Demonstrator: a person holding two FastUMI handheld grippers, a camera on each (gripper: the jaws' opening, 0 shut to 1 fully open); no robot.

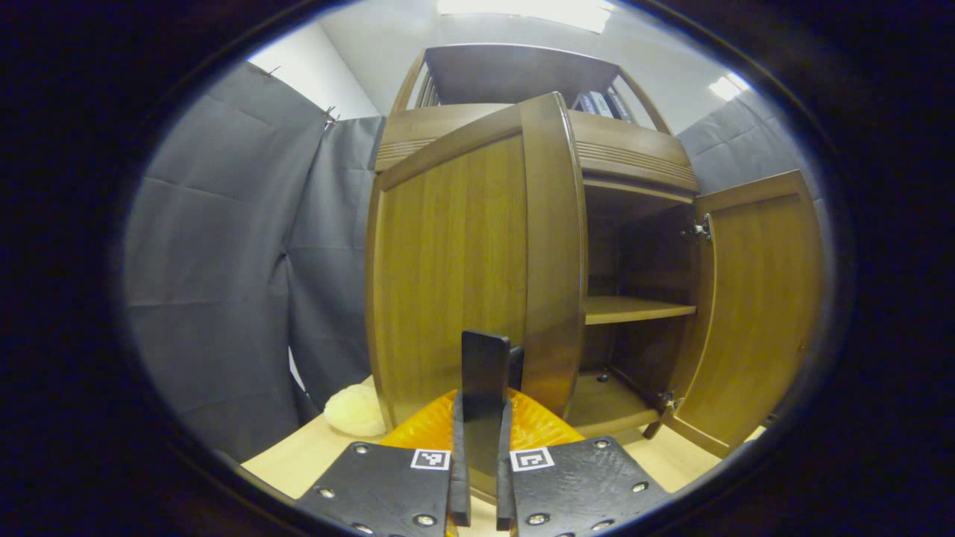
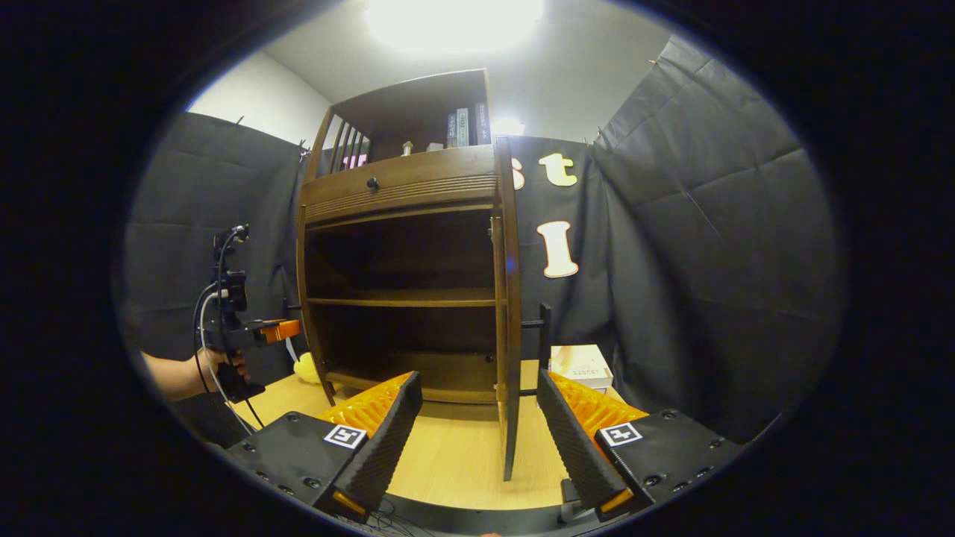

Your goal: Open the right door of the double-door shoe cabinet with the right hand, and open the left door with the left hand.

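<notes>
right door (image 1: pixel 753 298) swung wide; left claw (image 1: pixel 486 358), closed on the left door's (image 1: pixel 462 276) handle, draws it out; right claw (image 2: pixel 477 418) gapes empty.

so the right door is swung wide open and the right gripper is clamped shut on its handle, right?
Not quite. The right door is swung wide open, but the right gripper is open, its fingers spread on either side of the door's edge without touching it. The right gripper view shows this.
</notes>
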